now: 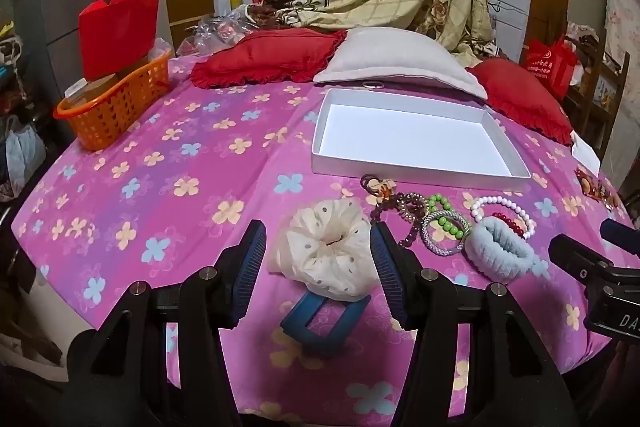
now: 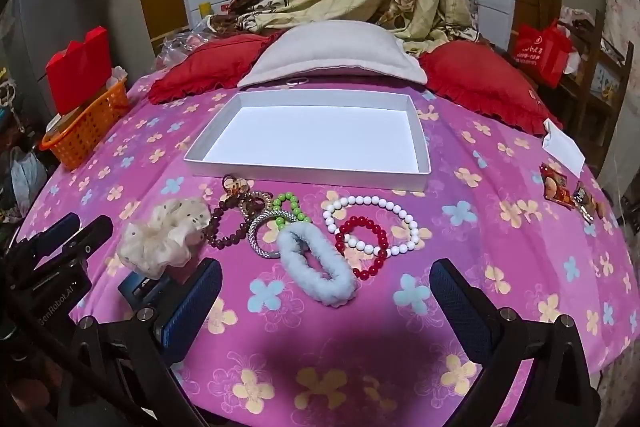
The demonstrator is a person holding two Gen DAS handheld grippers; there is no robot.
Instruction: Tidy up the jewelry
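Observation:
On the pink flowered bedspread a cream dotted scrunchie (image 1: 328, 251) lies between the fingers of my open left gripper (image 1: 318, 255), with a gap on its left side. A blue hair clip (image 1: 298, 317) pokes out from under it. My right gripper (image 2: 328, 293) stands wide open around the near end of a light blue scrunchie (image 2: 316, 275), with its pads clear of it. Beside that lie a red bead bracelet (image 2: 362, 221), a white bead bracelet (image 2: 408, 215), a green bead bracelet (image 2: 288, 201), a silver bangle (image 2: 256, 231) and a maroon bead string (image 2: 216, 223). An empty white box (image 2: 308, 175) sits just beyond.
An orange basket (image 1: 116, 107) holding a red box stands at the far left of the bed. Red pillows (image 2: 480, 79) and a grey pillow (image 2: 332, 51) lie behind the white box. Snack packets (image 2: 556, 187) and a white paper (image 2: 562, 147) lie near the right edge.

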